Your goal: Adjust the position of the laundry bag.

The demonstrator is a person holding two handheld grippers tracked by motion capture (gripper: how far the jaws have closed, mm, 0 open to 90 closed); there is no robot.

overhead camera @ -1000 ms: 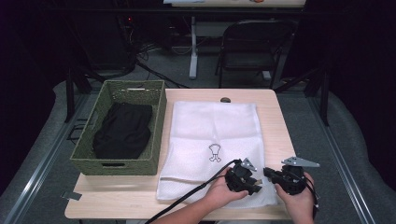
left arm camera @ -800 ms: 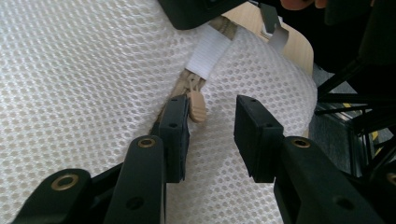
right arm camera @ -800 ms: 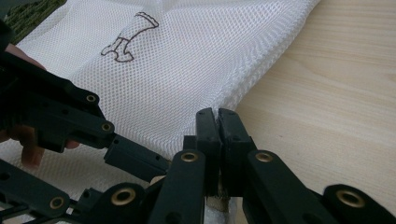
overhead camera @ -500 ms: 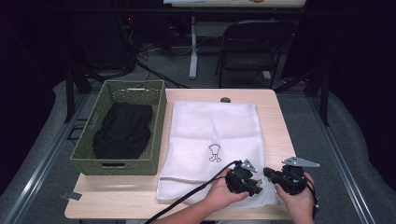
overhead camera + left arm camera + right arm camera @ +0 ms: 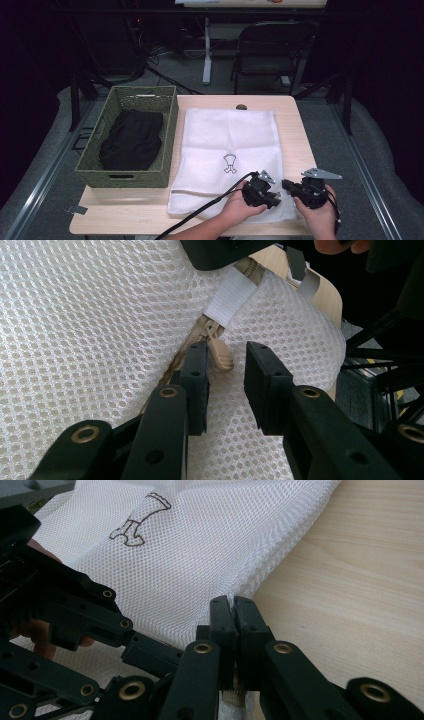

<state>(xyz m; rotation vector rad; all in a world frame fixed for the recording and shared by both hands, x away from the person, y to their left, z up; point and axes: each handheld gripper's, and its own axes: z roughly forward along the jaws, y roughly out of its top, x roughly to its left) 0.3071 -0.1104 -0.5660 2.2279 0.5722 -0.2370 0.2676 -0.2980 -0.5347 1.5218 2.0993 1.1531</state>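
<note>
At the bench's near right edge, the right gripper [image 5: 231,602] clamps the mesh laundry bag's [image 5: 227,135] corner, steadying it while the left gripper [image 5: 225,365], jaws apart, straddles the zipper pull [image 5: 221,353].

White mesh bag [image 5: 227,150] flat on table [image 5: 295,135]

A white mesh laundry bag [image 5: 230,145] with a fine honeycomb weave covers the middle of the pale wood-grain worktop [image 5: 292,125]. A small dark brown outline drawing [image 5: 229,163] is printed on it. Its zipper pull [image 5: 220,352] and zipper tape are beige, beside a plain white fabric tab [image 5: 229,296]. At the worktop's left edge stands an olive-green woven basket [image 5: 167,130] holding black cloth [image 5: 132,140]. Both tools are black: the left tool [image 5: 226,371] and the right tool [image 5: 233,611].
</note>
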